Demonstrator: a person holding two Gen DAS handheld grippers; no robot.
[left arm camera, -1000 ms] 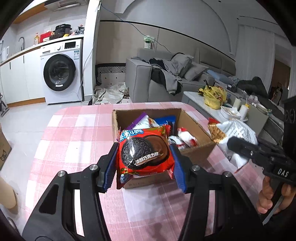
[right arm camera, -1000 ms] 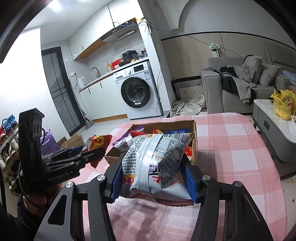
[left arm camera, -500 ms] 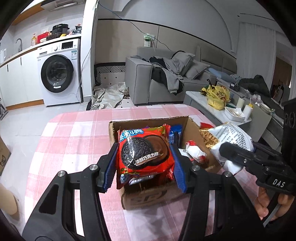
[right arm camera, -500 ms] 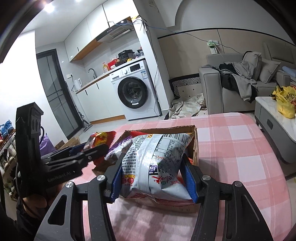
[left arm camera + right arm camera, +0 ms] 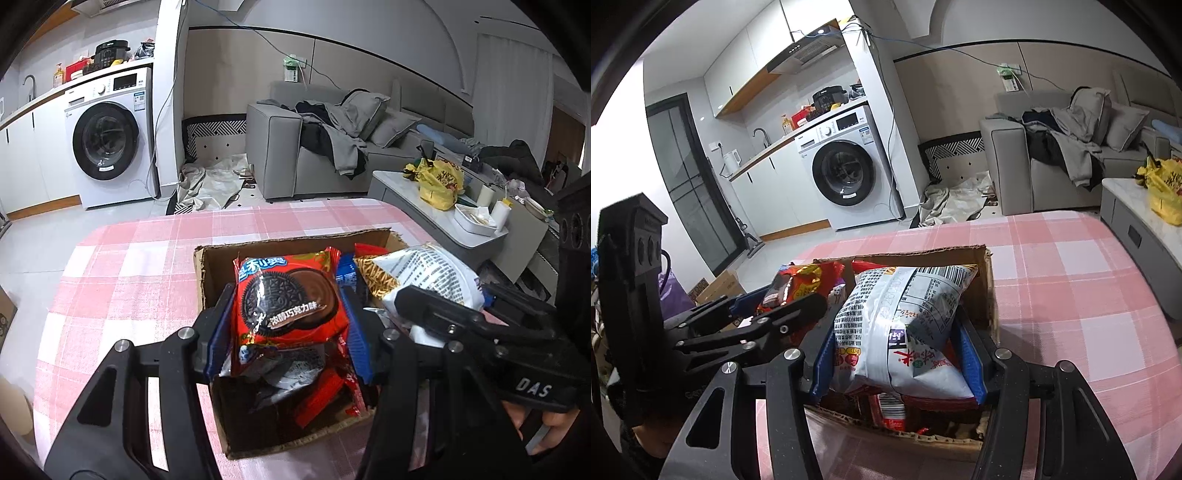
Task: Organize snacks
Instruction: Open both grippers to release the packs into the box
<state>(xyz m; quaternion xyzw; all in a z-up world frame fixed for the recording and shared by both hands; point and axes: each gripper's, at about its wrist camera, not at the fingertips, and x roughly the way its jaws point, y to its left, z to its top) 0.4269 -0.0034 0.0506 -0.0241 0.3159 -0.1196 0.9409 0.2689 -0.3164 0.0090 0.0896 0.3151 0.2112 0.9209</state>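
Red Oreo pack [image 5: 288, 295] gripped by left tool [image 5: 286, 317], white bag [image 5: 905, 328] by right tool [image 5: 897, 354], both now over cardboard box [image 5: 201, 273].

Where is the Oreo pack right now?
In the left wrist view, the Oreo pack sits clamped in the left gripper above the cardboard box, left of the white bag.

Two wrist views, close above shared cardboard box [image 5: 207, 266]
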